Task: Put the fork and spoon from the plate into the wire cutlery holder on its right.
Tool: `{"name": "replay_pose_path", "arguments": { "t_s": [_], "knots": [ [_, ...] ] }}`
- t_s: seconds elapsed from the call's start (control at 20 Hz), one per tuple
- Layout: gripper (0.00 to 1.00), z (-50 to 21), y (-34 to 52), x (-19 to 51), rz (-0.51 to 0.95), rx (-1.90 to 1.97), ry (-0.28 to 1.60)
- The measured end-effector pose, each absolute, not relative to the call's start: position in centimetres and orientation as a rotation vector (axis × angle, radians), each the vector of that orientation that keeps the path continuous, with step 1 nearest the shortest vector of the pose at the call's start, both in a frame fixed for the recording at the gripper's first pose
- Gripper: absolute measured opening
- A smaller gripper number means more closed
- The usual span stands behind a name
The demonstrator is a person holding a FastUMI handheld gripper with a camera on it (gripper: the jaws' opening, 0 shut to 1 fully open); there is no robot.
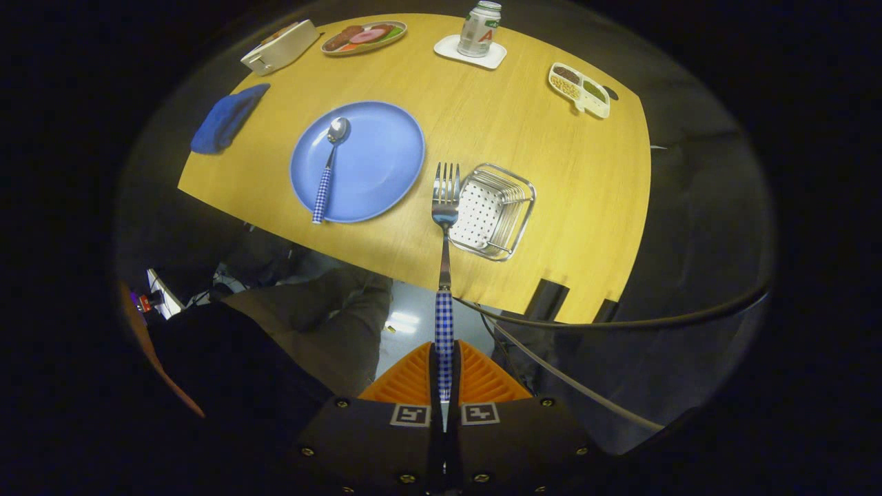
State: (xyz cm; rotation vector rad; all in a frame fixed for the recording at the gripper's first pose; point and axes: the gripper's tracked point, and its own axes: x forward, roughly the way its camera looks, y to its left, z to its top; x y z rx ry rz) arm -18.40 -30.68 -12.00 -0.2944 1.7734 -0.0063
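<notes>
My gripper (445, 358) is shut on the checked handle of the fork (445, 207), which sticks straight out ahead of the fingers, lifted high above the table. The fork's tines reach just left of the wire cutlery holder (495, 211), between it and the blue plate (357, 161). The spoon (329, 165) with its checked handle lies on the left part of the plate, bowl pointing away from me. The holder stands on the wooden table (524, 124) to the right of the plate.
Beyond the plate are a blue cloth (226, 118), a white box (281, 45), a dish of food (364, 36), a can on a white coaster (478, 29) and a divided snack tray (580, 89). A person's legs (310, 324) and cables (620, 320) lie below the table's near edge.
</notes>
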Motion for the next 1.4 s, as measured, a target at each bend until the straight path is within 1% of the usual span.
{"name": "replay_pose_path", "arguments": {
  "t_s": [0.35, 0.8, 1.1, 1.15, 1.2, 1.4],
  "knots": [
    [0.02, -12.1, -33.2, -18.9, -0.011, -0.360, 1.896],
    [0.02, -14.7, -35.5, -15.7, 0.024, -0.478, 2.112],
    [0.02, -15.9, -36.2, -14.1, 0.023, -0.504, 2.170],
    [0.03, -15.9, -36.2, -14.0, 0.020, -0.502, 2.178],
    [0.07, -16.0, -36.3, -13.7, 0.025, -0.501, 2.185],
    [0.07, -16.8, -36.5, -13.1, 0.030, -0.495, 2.223]
  ]
}}
